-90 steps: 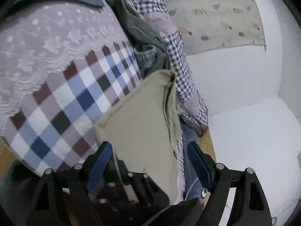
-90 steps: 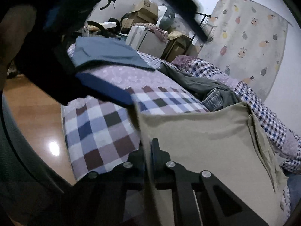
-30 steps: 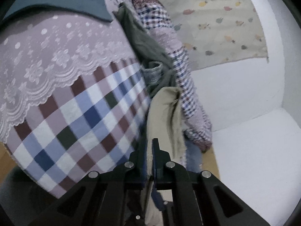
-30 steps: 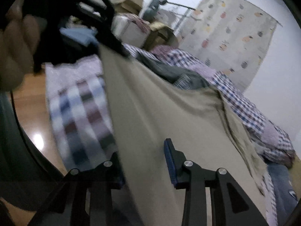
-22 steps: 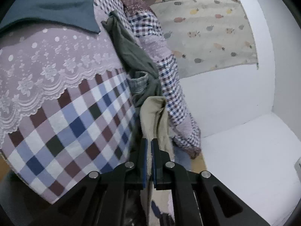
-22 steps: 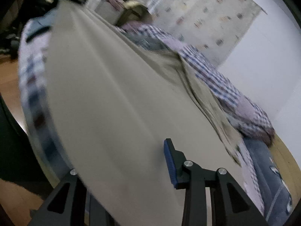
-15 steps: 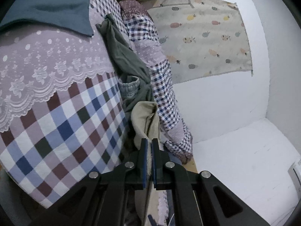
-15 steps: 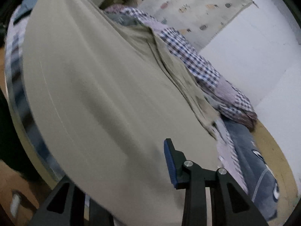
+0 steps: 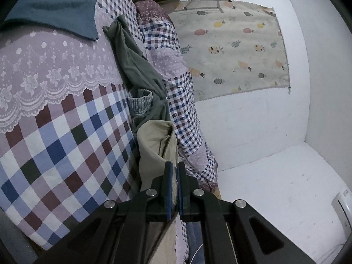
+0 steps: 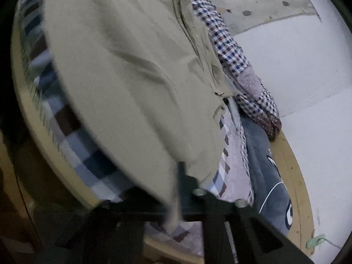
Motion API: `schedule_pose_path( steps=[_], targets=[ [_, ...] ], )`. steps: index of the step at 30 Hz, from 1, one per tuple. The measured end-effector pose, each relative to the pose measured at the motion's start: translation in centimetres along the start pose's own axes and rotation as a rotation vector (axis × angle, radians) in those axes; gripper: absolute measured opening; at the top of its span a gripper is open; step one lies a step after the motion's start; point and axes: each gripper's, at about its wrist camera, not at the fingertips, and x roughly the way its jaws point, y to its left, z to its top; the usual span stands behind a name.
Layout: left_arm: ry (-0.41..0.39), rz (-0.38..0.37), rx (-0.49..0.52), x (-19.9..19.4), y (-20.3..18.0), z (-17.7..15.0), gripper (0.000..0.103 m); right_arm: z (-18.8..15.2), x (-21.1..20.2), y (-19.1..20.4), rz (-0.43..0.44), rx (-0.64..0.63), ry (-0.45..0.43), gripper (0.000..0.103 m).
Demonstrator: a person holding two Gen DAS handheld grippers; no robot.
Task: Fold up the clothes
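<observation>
A beige garment (image 10: 132, 66) lies spread wide over the checked bed cover (image 9: 55, 145), with its far side rumpled against a rolled checked quilt (image 10: 231, 50). In the left wrist view the beige garment (image 9: 154, 140) runs as a folded strip straight into my left gripper (image 9: 173, 187), which is shut on its edge. My right gripper (image 10: 177, 187) is blurred at the bottom of its view, with its jaws together on the garment's near hem.
A dark green garment (image 9: 136, 66), grey elastic-waist shorts (image 9: 140, 103) and a folded teal cloth (image 9: 55, 4) lie farther up the bed. A blue-grey printed blanket (image 10: 268, 176) hangs by the wooden bed frame (image 10: 294, 171). White wall and a pineapple curtain (image 9: 231, 44) stand to the right.
My right gripper, open around the beige cloth half a second ago, has shut on its hem and tilted down. The left gripper stays shut on the garment and has drawn back a little.
</observation>
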Motion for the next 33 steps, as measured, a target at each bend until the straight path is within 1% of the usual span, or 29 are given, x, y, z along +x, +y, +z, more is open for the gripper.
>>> schedule_pose_path(
  steps=[4,7,8,11,14,16,19,22,26,29,33],
  targets=[
    [0.012,0.030,0.031,0.3,-0.6,-0.4,0.002,-0.7,-1.4,-2.0,0.010,-0.015,-0.044,0.000],
    [0.032,0.059,0.071,0.0,-1.3,-1.0,0.002,-1.1,-3.3,-5.0,-0.021,0.014,-0.077,0.000],
    [0.042,0.071,0.087,-0.2,-1.6,-1.2,0.002,-1.0,-3.6,-6.6,-0.037,0.029,-0.086,0.000],
    [0.087,0.086,0.131,-1.0,-2.8,-2.2,0.002,-1.3,-5.7,-11.2,-0.094,0.078,-0.108,0.000],
    [0.149,0.088,0.198,-1.7,-5.1,-4.0,0.002,-1.7,-8.0,-15.3,-0.137,0.116,-0.124,0.000],
    [0.195,0.074,0.247,-2.3,-7.0,-5.3,0.002,-2.3,-9.7,-17.9,-0.160,0.145,-0.137,0.000],
    [0.253,0.051,0.322,-3.3,-10.0,-7.4,0.002,-3.3,-12.0,-20.5,-0.172,0.180,-0.150,0.000],
    [0.304,0.028,0.365,-4.7,-12.2,-9.1,0.002,-4.5,-14.4,-22.6,-0.149,0.194,-0.154,0.000],
    [0.345,0.012,0.386,-6.8,-14.0,-10.7,0.002,-6.3,-17.4,-24.5,-0.133,0.215,-0.164,0.000],
    [0.375,0.015,0.415,-8.7,-15.1,-11.6,0.002,-7.9,-20.0,-25.1,-0.102,0.239,-0.174,0.000],
    [0.423,0.042,0.421,-10.1,-15.6,-12.6,0.002,-8.8,-21.6,-25.1,-0.086,0.254,-0.195,0.000]
  ],
)
